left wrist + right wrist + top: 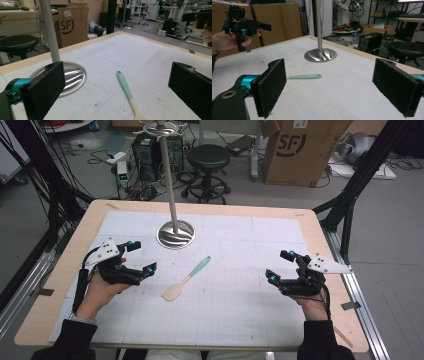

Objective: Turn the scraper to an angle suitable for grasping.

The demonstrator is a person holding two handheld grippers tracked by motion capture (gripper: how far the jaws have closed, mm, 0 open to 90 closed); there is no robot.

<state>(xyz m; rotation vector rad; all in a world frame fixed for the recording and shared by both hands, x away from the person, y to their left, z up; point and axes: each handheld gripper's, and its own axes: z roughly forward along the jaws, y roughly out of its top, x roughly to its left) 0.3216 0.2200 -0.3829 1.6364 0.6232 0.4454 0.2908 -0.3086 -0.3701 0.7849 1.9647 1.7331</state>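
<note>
At the lower left of the high view, the left hand-held gripper (141, 256) hangs above the worktop (320, 227), its jaws spread wide and grasping nothing; a hand (100, 290) in a dark sleeve carries it. At the lower right of that view, the right hand-held gripper (281, 265) matches it: jaws released, nothing between them, held off the surface by the other hand (312, 305). Both point inward toward the middle of the frame.

Between them, at the centre of the high view, a spatula (186, 279) lies flat on the white gridded mat (240, 305) that covers most of the wooden worktop. Its mint-green handle points to the upper right and its pale cream blade to the lower left. It is apart from both grippers. In the left gripper view the spatula (127, 93) lies at the bottom centre, between the two black jaws but farther off; in the right gripper view its green handle (304, 76) shows just right of the left jaw.

Above the spatula in the high view stands a metal stand, a round shiny base (175, 234) with an upright pole (169, 175).

Beyond the worktop, at the top of the frame, are a black stool (208, 157), a cardboard box (300, 150) and tangled cables (35, 175) on the floor.
</note>
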